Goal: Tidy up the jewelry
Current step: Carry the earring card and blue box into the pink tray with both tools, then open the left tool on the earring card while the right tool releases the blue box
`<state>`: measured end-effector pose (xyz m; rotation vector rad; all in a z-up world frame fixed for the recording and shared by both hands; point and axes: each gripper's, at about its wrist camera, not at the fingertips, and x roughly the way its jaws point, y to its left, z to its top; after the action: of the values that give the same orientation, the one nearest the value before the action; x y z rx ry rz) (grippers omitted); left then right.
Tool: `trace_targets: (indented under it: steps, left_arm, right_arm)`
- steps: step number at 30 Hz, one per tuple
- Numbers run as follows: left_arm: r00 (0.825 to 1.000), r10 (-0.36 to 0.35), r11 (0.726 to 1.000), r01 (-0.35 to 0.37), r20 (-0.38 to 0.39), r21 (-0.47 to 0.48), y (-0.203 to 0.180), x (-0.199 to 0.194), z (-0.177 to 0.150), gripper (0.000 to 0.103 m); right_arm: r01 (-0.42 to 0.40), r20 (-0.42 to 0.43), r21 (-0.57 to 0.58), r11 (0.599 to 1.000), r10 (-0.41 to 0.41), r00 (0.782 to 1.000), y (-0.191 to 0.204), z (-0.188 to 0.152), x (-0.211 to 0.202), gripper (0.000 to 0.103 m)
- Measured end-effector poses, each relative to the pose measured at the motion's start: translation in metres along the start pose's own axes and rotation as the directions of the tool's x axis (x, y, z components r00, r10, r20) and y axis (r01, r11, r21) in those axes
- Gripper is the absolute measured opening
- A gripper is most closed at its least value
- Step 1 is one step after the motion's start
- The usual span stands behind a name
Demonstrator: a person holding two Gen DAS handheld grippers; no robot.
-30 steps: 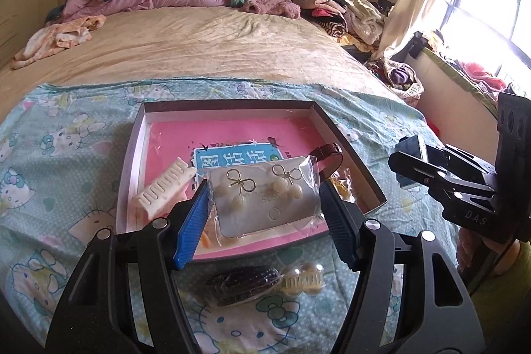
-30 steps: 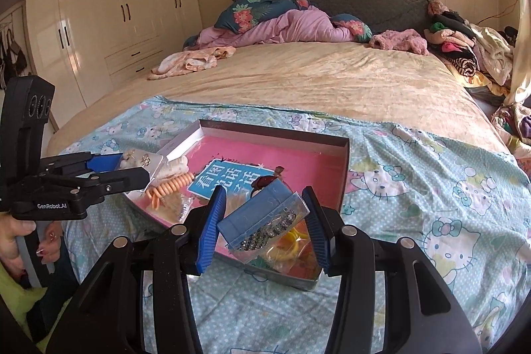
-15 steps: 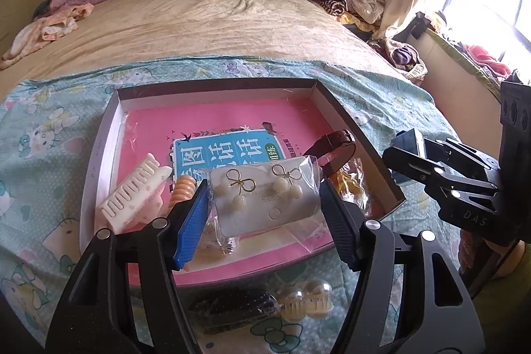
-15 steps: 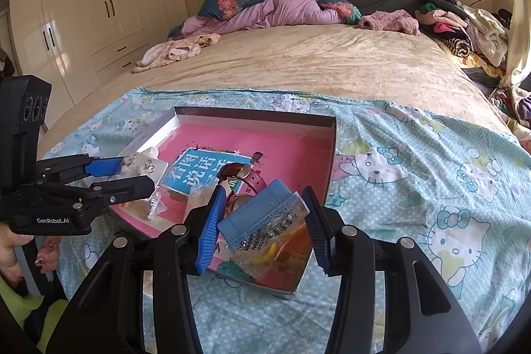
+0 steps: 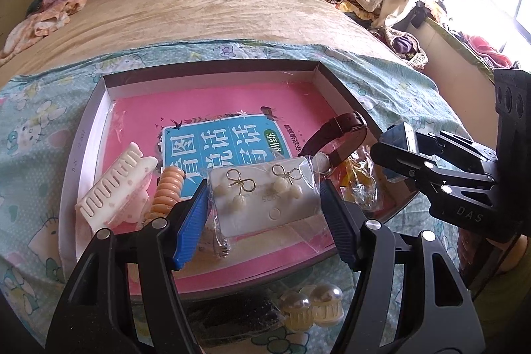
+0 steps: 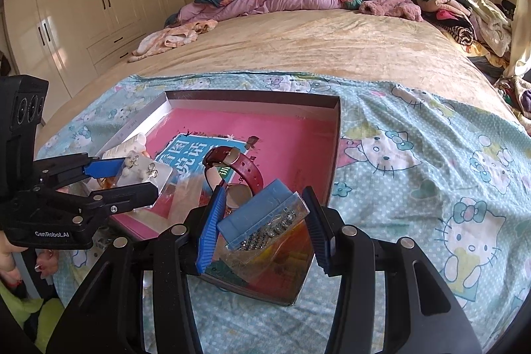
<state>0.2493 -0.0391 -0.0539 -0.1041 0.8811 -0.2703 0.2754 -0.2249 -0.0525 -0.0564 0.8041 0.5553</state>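
A shallow box point(image 5: 212, 68) point(image 6: 252, 97) with a pink liner lies on the Hello Kitty sheet. My left gripper point(image 5: 264, 204) is shut on a bagged card of pearl bow earrings point(image 5: 265, 194) point(image 6: 144, 170), held over the box's near edge. My right gripper point(image 6: 262, 218) is shut on a clear bag with a blue card and a sparkly chain point(image 6: 262, 218), held over the box's near right corner. In the box lie a red-strap watch point(image 5: 338, 135) point(image 6: 239, 168), a cream hair claw point(image 5: 113, 184), an orange coil hair tie point(image 5: 167, 191) and a yellow bagged item point(image 5: 360, 184).
Two pearl hair clips point(image 5: 312, 304) and a dark beaded clip point(image 5: 239, 317) lie on the sheet in front of the box. A beige bedspread point(image 6: 298, 45) with piled clothes point(image 6: 464, 12) and pillows lies beyond. Wardrobes point(image 6: 83, 5) stand at left.
Both grippers have moved forward over the box with their bags still held. The box looms larger in both views.
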Motion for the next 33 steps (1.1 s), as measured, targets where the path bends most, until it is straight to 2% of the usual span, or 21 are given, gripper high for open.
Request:
trace_targets:
  steps: [10, 19, 21, 25, 33]
  left_arm:
    - [1.000, -0.008, 1.000, 0.008, -0.013, -0.004, 0.003, 0.006, -0.003, 0.058]
    - [1.000, -0.008, 1.000, 0.008, -0.015, -0.005, 0.004, 0.008, -0.003, 0.060]
    - [1.000, 0.003, 1.000, -0.003, -0.017, -0.007, 0.005, 0.008, -0.003, 0.067]
    - [1.000, 0.007, 1.000, -0.008, -0.016, -0.005, 0.004, 0.007, -0.004, 0.069]
    - [0.999, 0.021, 1.000, -0.021, 0.028, -0.005, 0.002, -0.015, -0.004, 0.082]
  right_arm:
    - [-0.007, -0.013, 0.014, 1.000, 0.007, 1.000, -0.002, -0.001, 0.007, 0.048]
    - [-0.008, 0.032, 0.079, 0.997, 0.006, 0.999, -0.011, -0.005, -0.016, 0.065]
    - [-0.006, 0.047, 0.093, 0.996, 0.002, 0.999, -0.012, -0.006, -0.024, 0.070]
    - [-0.004, 0.067, 0.118, 0.993, -0.004, 0.998, -0.015, -0.010, -0.038, 0.080]
    - [0.004, 0.090, 0.135, 0.991, -0.016, 0.996, -0.014, -0.017, -0.062, 0.087]
